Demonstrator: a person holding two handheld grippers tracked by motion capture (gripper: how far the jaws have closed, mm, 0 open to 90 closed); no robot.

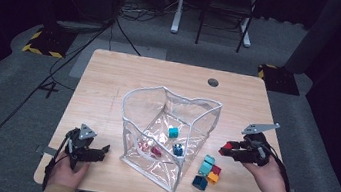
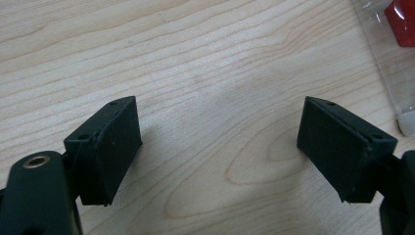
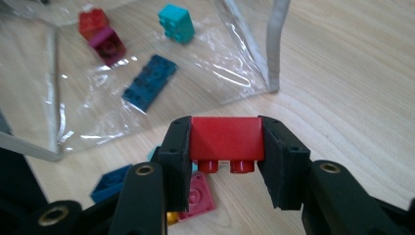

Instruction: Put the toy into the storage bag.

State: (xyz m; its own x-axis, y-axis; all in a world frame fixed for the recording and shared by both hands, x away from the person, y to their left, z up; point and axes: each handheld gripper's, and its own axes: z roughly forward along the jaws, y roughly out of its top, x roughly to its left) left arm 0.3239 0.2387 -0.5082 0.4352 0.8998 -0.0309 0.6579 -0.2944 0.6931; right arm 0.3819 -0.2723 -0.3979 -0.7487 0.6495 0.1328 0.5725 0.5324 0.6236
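Wooden table (image 1: 110,82), right claw (image 3: 226,156) clamped on red brick (image 3: 226,137), seemingly lifted, left claw (image 2: 220,147) apart.

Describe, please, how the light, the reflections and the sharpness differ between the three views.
High view: dim, with dark surroundings around the lit table; the clear bag shows faint glare. Left gripper view: bright and even, with soft shadows under the open jaws on the wood. Right gripper view: the red brick is sharp, white glare streaks the bag's plastic, and the near gripper parts are slightly soft.

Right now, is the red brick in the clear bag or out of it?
Out. The right gripper clamps the red brick above the table, beside the clear bag.
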